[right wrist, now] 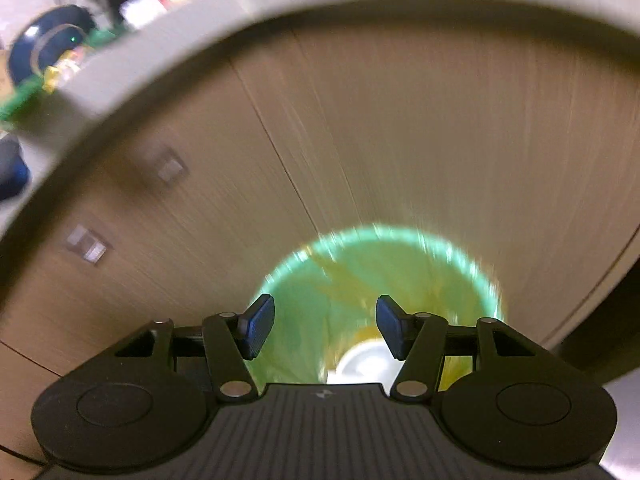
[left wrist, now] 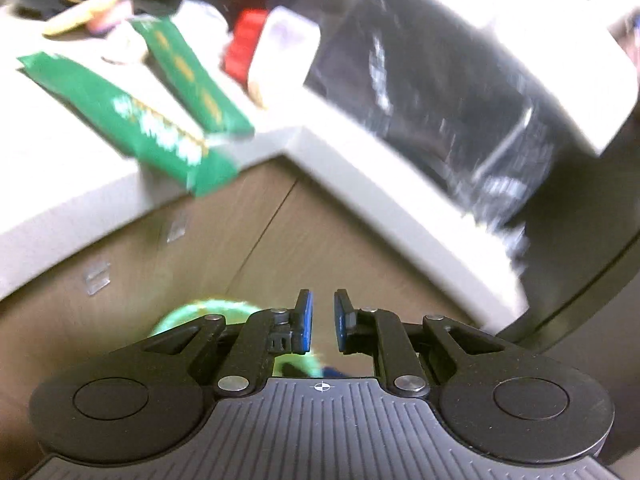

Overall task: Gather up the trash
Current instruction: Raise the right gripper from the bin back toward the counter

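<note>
Two green snack wrappers (left wrist: 132, 120) (left wrist: 192, 80) lie on the pale counter (left wrist: 60, 208), one hanging over its edge. My left gripper (left wrist: 322, 298) hovers below that edge in front of the wooden cabinet. Its blue pads (left wrist: 305, 320) stand a narrow gap apart with nothing between them. A green-lined bin (left wrist: 188, 314) peeks out behind its left linkage. In the right wrist view my right gripper (right wrist: 325, 312) is open and empty over the green-lined bin (right wrist: 296, 320). A white piece (right wrist: 360, 364) and something yellowish (right wrist: 340, 284) lie inside.
A red item (left wrist: 244, 44), a white box (left wrist: 280, 52) and a crumpled black plastic bag (left wrist: 440, 92) crowd the counter behind the wrappers. A dark blue round object (right wrist: 44, 52) sits further back. Wooden cabinet doors (right wrist: 400, 140) run under the counter edge (right wrist: 200, 40).
</note>
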Available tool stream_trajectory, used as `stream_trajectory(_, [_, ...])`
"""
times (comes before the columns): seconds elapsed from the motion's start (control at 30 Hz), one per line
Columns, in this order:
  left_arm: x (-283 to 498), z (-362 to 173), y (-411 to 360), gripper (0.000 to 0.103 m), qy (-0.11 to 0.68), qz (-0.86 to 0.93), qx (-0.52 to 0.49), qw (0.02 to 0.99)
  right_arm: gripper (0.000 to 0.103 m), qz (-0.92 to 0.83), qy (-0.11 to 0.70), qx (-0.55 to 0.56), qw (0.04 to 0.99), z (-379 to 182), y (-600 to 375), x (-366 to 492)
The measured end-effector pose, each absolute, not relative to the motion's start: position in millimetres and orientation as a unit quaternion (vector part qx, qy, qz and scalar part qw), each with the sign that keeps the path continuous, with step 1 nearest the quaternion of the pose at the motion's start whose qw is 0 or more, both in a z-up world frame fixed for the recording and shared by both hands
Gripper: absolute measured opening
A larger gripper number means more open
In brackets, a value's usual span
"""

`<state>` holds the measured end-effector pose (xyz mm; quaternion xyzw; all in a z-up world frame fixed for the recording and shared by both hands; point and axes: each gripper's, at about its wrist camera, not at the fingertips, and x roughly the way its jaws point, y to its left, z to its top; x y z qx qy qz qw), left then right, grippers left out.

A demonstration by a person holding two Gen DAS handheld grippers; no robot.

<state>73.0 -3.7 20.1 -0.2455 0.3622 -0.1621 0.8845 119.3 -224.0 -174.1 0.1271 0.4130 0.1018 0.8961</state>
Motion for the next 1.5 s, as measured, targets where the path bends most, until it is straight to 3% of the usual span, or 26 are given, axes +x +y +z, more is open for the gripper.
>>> stream_trajectory(0.17, [42, 85, -3, 0.014, 0.347, -0.130, -0.266, 0.890, 0.062, 0.135, 0.376, 0.124, 0.909, -129, -217, 107])
stream_trajectory(0.33, [14, 108, 5, 0.014, 0.297, -0.133, -0.285, 0.902, 0.063, 0.159, 0.357, 0.124, 0.912, -107, -202, 101])
stream_trajectory(1.0, [16, 107, 16, 0.014, 0.276, -0.154, -0.294, 0.902, 0.063, 0.180, 0.342, 0.092, 0.918, -99, -184, 92])
stream_trajectory(1.23, [63, 82, 39, 0.014, 0.330, -0.043, -0.270, 0.903, 0.063, 0.162, 0.311, 0.043, 0.936, -80, -184, 107])
stream_trajectory(1.4, [77, 84, 45, 0.014, 0.338, -0.019, -0.247, 0.908, 0.074, 0.153, 0.279, 0.019, 0.948, -56, -185, 121])
stream_trajectory(1.5, [83, 92, 43, 0.014, 0.342, -0.013, -0.236, 0.910, 0.074, 0.155, 0.282, -0.008, 0.947, -44, -178, 133])
